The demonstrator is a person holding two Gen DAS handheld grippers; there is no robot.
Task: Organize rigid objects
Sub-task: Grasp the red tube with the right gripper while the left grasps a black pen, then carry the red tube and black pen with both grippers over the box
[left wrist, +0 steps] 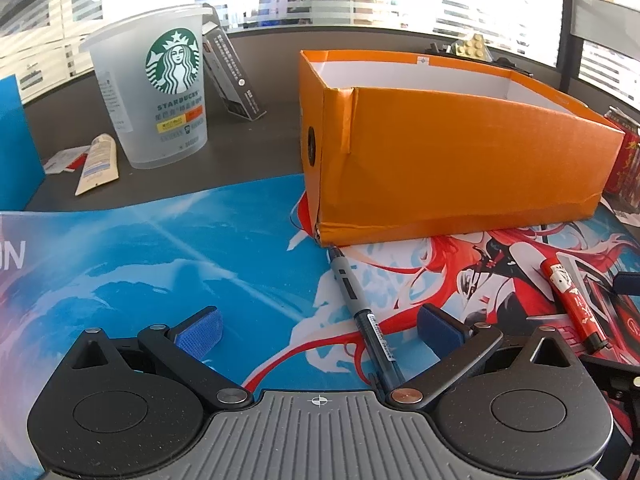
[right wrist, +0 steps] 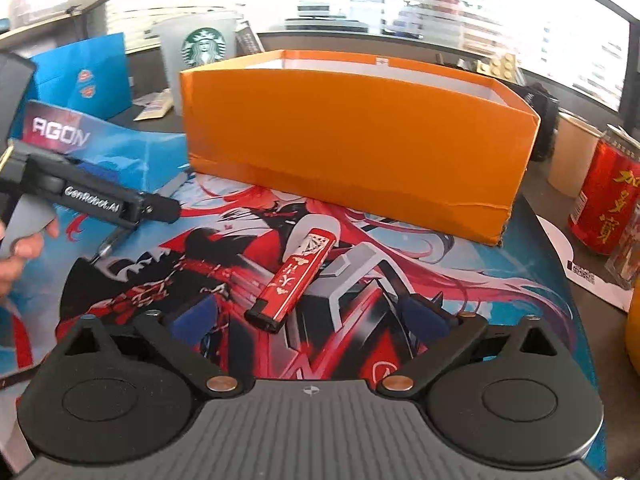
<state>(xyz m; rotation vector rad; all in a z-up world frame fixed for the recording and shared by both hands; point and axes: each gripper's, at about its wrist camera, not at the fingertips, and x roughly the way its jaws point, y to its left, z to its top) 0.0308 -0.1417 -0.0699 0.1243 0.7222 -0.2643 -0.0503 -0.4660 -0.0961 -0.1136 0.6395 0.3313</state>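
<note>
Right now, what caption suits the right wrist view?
Open fingers flank a red lighter before an orange box.

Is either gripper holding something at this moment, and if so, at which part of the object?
Nothing is held. The left gripper is open over the pen; the right gripper is open around the red lighter, not touching it.

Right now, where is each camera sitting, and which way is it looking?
Left wrist view: sits on the left gripper, looking down along its open fingers at a pen on the picture mat, with the orange box and plastic cup behind.
Right wrist view: sits on the right gripper, looking down along its open fingers at a red lighter; the left gripper and a hand show at the left edge.
Both views share the box, cup, mat and lighter.
</note>
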